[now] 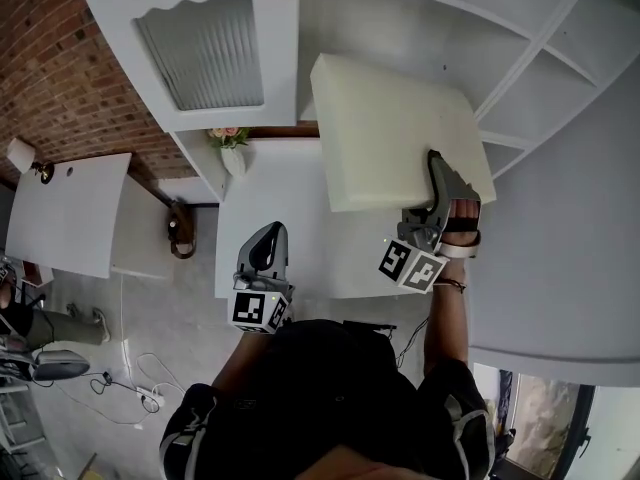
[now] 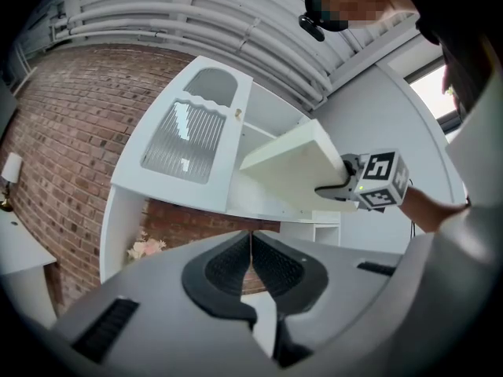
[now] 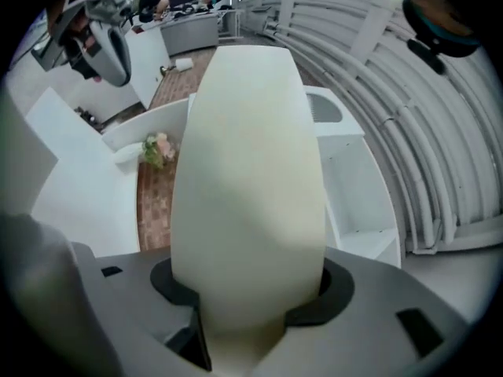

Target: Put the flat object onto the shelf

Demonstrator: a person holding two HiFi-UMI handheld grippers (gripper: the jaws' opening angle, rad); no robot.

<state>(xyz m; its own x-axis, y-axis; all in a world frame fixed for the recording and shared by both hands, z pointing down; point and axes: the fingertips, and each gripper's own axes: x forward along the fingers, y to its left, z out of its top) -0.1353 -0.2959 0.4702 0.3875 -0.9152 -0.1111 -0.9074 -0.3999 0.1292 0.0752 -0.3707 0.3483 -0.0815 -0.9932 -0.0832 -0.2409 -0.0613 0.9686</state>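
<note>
The flat object (image 1: 395, 138) is a thick cream slab held up in front of the white shelf unit (image 1: 520, 78). My right gripper (image 1: 437, 183) is shut on its near right edge, with one jaw lying over the top face. In the right gripper view the slab (image 3: 247, 171) fills the space between the jaws of that gripper (image 3: 250, 289) and runs away toward the shelf compartments (image 3: 354, 187). My left gripper (image 1: 270, 236) hangs lower left, shut and holding nothing. In the left gripper view its pads (image 2: 271, 264) meet, and the slab (image 2: 295, 167) shows beyond them.
A cabinet door with ribbed glass (image 1: 200, 48) stands left of the open shelves. Below it a small vase of flowers (image 1: 230, 150) sits at the back of a white tabletop (image 1: 270, 208). A white panel (image 1: 70, 213) lies at the far left, with cables (image 1: 130, 388) on the floor.
</note>
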